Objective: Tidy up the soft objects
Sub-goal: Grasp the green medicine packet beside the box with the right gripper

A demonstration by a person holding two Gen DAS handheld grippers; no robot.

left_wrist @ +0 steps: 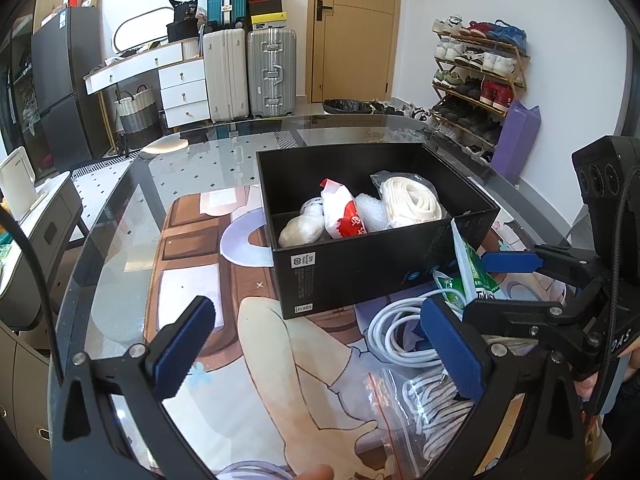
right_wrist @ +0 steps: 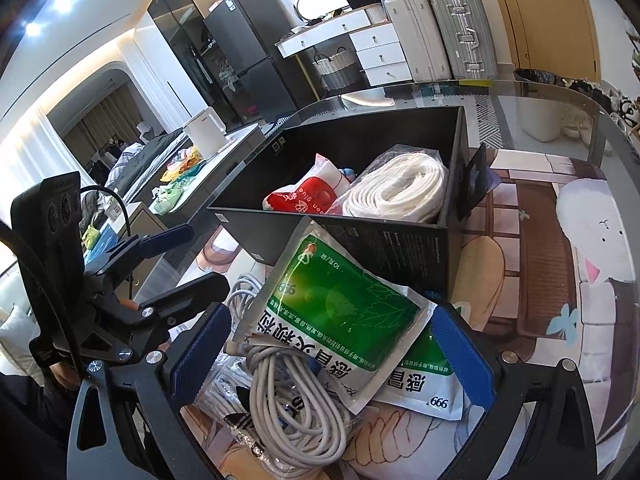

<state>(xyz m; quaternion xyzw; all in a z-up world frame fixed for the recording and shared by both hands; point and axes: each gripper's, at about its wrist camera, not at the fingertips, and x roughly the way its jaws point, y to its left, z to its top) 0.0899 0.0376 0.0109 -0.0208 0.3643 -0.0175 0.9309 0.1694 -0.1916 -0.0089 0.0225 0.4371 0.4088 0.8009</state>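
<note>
A black box (left_wrist: 352,272) stands on the glass table; it also shows in the right wrist view (right_wrist: 400,240). It holds a red-and-white packet (left_wrist: 340,210), a bagged coil of white rope (left_wrist: 412,200) and white wrapped bundles (left_wrist: 302,228). My right gripper (right_wrist: 332,354) is open around green-and-white packets (right_wrist: 340,308), with its pads at either side of them; a grey coiled cable (right_wrist: 296,412) lies in front. In the left wrist view the right gripper (left_wrist: 464,284) sits by the box's near corner. My left gripper (left_wrist: 320,354) is open and empty, low over the table.
A white cable (left_wrist: 394,332) and a zip bag of striped cord (left_wrist: 436,404) lie near the box. A printed mat (left_wrist: 280,340) lies under the glass. Suitcases (left_wrist: 250,72), a shoe rack (left_wrist: 476,80) and a door (left_wrist: 356,28) stand beyond the table.
</note>
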